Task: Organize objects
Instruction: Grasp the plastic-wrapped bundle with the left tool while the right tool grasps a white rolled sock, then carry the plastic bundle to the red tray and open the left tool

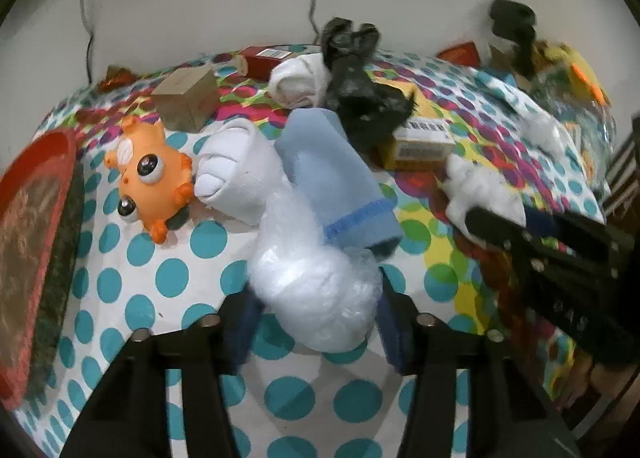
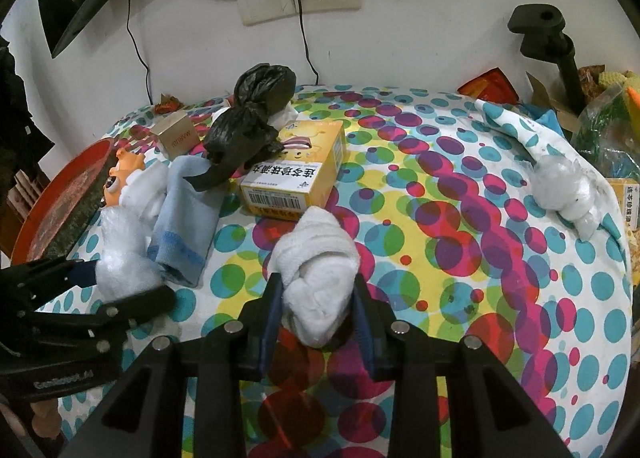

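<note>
In the left wrist view, my left gripper is shut on a white bubble-wrap bundle that lies on the polka-dot cloth; both blue pads press its sides. A light blue towel leans across the bundle's far end. In the right wrist view, my right gripper is shut on a rolled white cloth low over the cloth-covered table. The left gripper shows at that view's left edge with the bundle between its fingers. The right gripper with its white cloth appears at the right of the left wrist view.
An orange big-eyed toy, a folded white cloth, a brown box, a black plastic bag and a yellow carton crowd the back left. A red tray lies at the left edge. Another bubble-wrap lump sits far right.
</note>
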{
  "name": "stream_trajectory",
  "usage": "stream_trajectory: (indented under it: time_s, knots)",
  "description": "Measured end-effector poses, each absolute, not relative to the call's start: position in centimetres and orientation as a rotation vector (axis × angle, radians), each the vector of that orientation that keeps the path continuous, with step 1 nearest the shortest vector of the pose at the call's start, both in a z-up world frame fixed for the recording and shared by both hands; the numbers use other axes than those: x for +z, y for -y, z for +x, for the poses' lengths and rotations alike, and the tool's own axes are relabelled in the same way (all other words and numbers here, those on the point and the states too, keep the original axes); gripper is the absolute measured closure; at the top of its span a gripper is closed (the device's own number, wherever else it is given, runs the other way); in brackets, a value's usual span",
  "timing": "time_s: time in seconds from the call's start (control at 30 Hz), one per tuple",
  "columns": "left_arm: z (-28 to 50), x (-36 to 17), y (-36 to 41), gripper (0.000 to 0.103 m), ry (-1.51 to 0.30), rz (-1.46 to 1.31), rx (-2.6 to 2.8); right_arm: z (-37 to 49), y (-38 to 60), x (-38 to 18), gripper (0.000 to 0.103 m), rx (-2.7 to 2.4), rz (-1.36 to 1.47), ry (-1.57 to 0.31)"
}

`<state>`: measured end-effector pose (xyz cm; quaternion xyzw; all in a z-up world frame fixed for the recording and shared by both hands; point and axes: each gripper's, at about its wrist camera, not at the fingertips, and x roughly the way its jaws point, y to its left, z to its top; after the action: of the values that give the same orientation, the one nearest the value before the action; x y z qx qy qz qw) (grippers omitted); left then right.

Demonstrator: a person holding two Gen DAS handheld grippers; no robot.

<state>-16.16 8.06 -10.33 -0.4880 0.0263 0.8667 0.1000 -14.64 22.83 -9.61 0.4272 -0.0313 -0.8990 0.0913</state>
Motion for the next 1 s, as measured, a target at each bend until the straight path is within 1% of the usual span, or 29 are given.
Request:
stream_trajectory:
  time_s: [0.4,0.57,1.0]
  knots:
    - [-13.5,-7.7,-5.1,0.057,-0.066,-1.375,2.560,-14.8,-23.0,-9.6,0.069,-2.670,1.270,0.098]
    - [-12.4,-6.3,-2.9,0.057,-0.112,-1.350,2.628,-14.8,-22.9,-9.6,0.070,-2.672,1.271,0.096]
    - [-11.6,-4.3,5.4,0.057,-0.088,-1.391,2.805,-14.8,-22.4,-9.5,0.070,-2.696,1.278,0.032]
